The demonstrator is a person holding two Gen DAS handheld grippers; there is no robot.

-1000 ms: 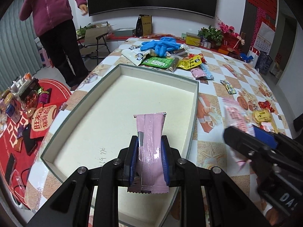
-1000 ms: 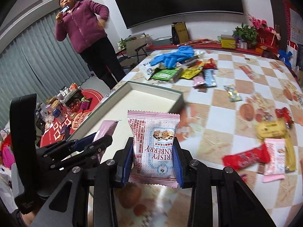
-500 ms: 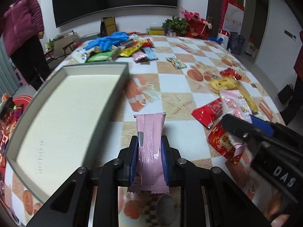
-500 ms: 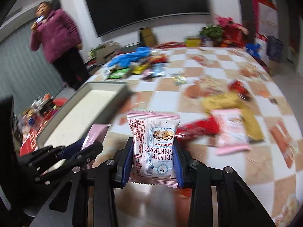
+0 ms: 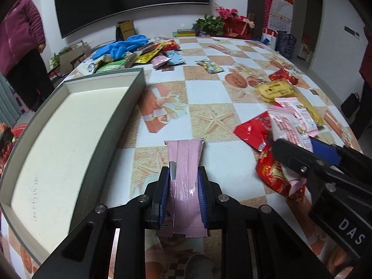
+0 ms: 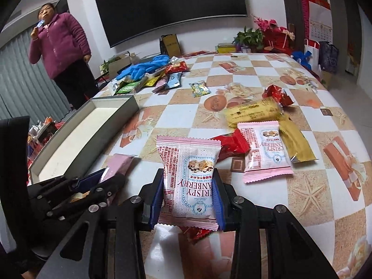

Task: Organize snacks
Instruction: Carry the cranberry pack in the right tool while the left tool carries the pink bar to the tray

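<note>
My left gripper (image 5: 183, 190) is shut on a plain pink snack packet (image 5: 184, 174), held above the table just right of the grey tray (image 5: 125, 107). My right gripper (image 6: 188, 197) is shut on a pink-and-white cranberry crisp packet (image 6: 190, 181); it shows at the right in the left wrist view (image 5: 290, 127). The tray (image 6: 111, 125) has nothing in it. Loose snacks lie to the right: a second cranberry packet (image 6: 265, 148), red packets (image 6: 230, 144), yellow packets (image 6: 253, 112).
A far pile of snacks (image 5: 148, 55) and blue gloves (image 5: 123, 46) lies beyond the tray. A small green packet (image 6: 199, 88) lies mid-table. A person in a purple jacket (image 6: 60, 48) stands at the far left. Flowers and bags (image 6: 274, 34) stand behind.
Both grippers have swung right, away from over the tray to above the table beside it. Each keeps hold of its packet.
</note>
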